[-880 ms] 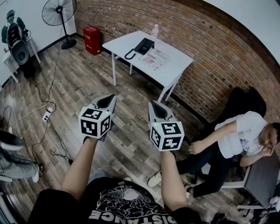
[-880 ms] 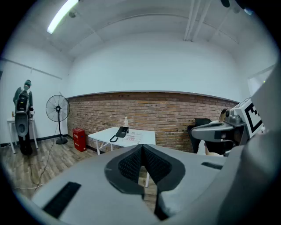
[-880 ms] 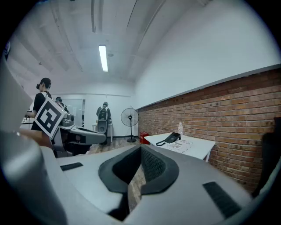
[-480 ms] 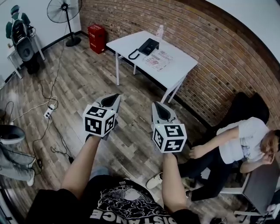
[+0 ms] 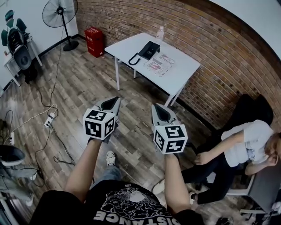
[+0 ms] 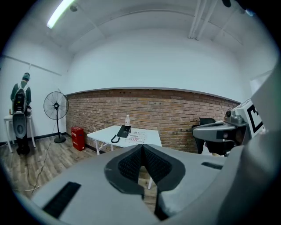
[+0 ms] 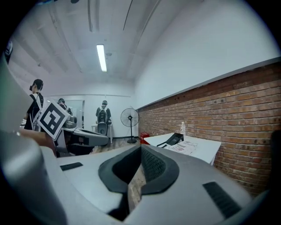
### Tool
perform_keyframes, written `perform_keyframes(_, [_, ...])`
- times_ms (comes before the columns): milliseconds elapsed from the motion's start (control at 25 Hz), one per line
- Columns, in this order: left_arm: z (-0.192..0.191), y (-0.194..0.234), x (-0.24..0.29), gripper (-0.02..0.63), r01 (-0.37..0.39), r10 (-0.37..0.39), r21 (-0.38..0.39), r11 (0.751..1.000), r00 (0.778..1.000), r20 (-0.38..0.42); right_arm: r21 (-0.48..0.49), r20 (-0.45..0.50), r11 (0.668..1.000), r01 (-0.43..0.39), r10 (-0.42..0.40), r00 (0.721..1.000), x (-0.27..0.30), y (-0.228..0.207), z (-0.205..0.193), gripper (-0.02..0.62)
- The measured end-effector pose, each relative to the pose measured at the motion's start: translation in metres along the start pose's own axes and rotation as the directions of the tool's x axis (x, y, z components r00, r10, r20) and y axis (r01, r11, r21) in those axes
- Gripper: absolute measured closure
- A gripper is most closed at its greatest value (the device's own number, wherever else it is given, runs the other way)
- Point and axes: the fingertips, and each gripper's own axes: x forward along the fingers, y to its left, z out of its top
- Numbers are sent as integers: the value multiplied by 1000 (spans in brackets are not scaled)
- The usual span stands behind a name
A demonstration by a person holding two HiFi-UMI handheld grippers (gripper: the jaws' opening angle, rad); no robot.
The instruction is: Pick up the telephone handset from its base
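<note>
A black telephone [image 5: 148, 50] lies on the white table [image 5: 180, 72] by the brick wall, its handset resting on the base and its cord curling off the left end. Both grippers hang over the wooden floor, well short of the table. My left gripper [image 5: 116, 99] is shut with nothing in it. My right gripper [image 5: 153, 105] is beside it, tips together and bare. In the left gripper view the telephone [image 6: 124, 131] is small and far beyond the closed jaws of the left gripper [image 6: 142, 146]. The right gripper view shows the telephone [image 7: 175, 139] past the right gripper [image 7: 141, 147].
On the table stand a water bottle [image 5: 160, 32] and papers [image 5: 159, 65]. A red box [image 5: 94, 41] and a fan [image 5: 60, 13] are at the far left wall. Cables and a power strip [image 5: 49, 121] cross the floor. A person [image 5: 237, 149] sits at right.
The table has drifted slightly nearer in the head view, and a shoe now shows between my arms. Both grippers keep the same pose, side by side and shut.
</note>
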Motion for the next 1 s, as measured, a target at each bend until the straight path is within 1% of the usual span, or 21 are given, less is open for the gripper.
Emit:
perform_keyframes(200, [14, 43, 36, 598, 41, -41, -11, 999, 999, -3, 3, -10, 1000, 24, -24, 1000, 52, -2, 11, 594])
perform_keyframes(480, [40, 112, 83, 593, 101, -101, -8, 995, 995, 0, 5, -32, 998, 67, -67, 997, 135, 0, 34, 595])
perform_keyframes(720, [53, 168, 116, 555, 134, -134, -27, 991, 991, 6, 1, -57, 995, 98, -98, 994, 194, 1, 42, 594])
perform_keyframes(880, [52, 201, 132, 535, 142, -142, -30, 989, 990, -5, 8, -64, 993, 115, -114, 991, 228, 3, 45, 594])
perform_keyframes(1000, [54, 221, 145, 503, 157, -157, -40, 987, 988, -6, 9, -63, 991, 131, -131, 989, 249, 2, 49, 595])
